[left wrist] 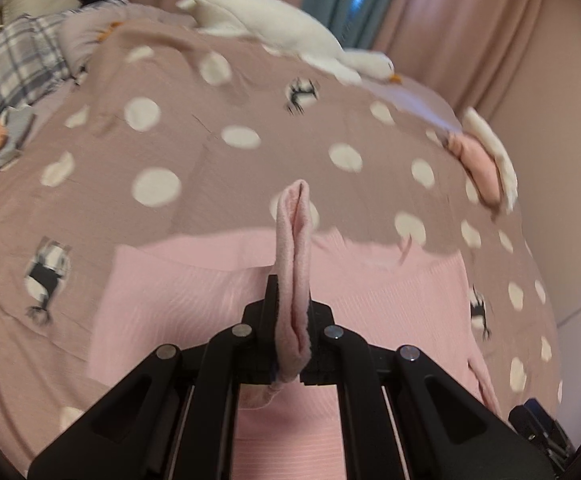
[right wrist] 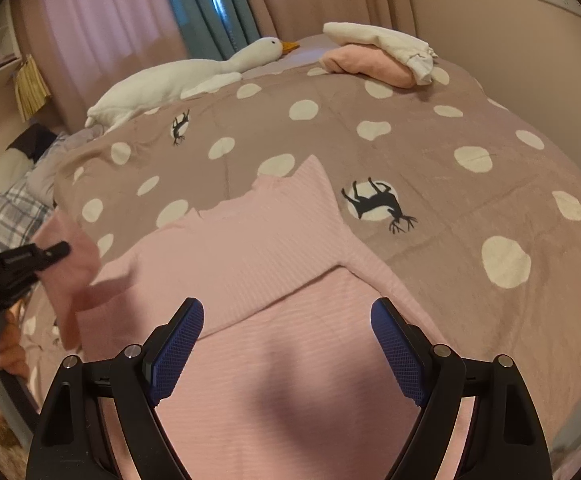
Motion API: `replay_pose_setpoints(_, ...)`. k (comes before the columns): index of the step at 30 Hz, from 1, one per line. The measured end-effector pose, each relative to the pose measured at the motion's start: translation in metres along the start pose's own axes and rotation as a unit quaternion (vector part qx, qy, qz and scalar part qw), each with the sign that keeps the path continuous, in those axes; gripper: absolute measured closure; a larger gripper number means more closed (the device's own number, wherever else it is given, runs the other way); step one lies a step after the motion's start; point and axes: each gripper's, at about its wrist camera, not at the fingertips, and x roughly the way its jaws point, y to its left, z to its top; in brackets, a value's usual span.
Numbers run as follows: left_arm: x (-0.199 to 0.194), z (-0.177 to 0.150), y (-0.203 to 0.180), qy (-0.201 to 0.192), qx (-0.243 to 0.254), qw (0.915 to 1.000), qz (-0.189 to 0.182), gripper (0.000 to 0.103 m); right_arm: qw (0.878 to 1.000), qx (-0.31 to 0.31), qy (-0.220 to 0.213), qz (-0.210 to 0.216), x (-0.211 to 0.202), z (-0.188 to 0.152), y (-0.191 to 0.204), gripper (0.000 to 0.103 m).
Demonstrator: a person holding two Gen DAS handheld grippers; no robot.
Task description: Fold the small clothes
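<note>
A pink ribbed garment (right wrist: 258,248) lies spread on the spotted bedcover, partly folded over itself; it also shows in the left wrist view (left wrist: 194,292). My left gripper (left wrist: 292,304) is shut on a fold of the pink garment's edge (left wrist: 294,236) and holds it up above the bed. In the right wrist view the left gripper (right wrist: 56,251) shows at the far left with pink cloth (right wrist: 72,276) hanging from it. My right gripper (right wrist: 286,320) is open and empty, its blue pads (right wrist: 178,352) hovering just above the garment's near part.
A mauve bedcover (right wrist: 430,184) with white dots and deer prints covers the bed. A white goose plush (right wrist: 194,76) lies at the far edge. Folded pink and white clothes (right wrist: 382,56) sit at the far right. Plaid bedding (left wrist: 18,64) lies at the left. Curtains hang behind.
</note>
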Motion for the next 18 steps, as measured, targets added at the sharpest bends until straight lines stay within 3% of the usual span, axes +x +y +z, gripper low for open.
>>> replay_pose_setpoints(9, 0.067, -0.038, -0.017, 0.098, 0.015, 0.9951, -0.003, 0.096, 1.0, 0.011, 0.017, -0.006, 0.01, -0.004, -0.01, 0.018)
replay_pose_setpoints(15, 0.082, -0.05, -0.015, 0.128, 0.019, 0.9916, -0.001, 0.094, 1.0, 0.007, 0.028, -0.006, 0.016, -0.006, -0.009, 0.018)
replay_pose_setpoints(18, 0.076, -0.049, -0.016, 0.136, 0.023, 0.9903, -0.013, 0.083, 0.999, 0.003, 0.032, -0.004, 0.02, -0.005, -0.006, 0.018)
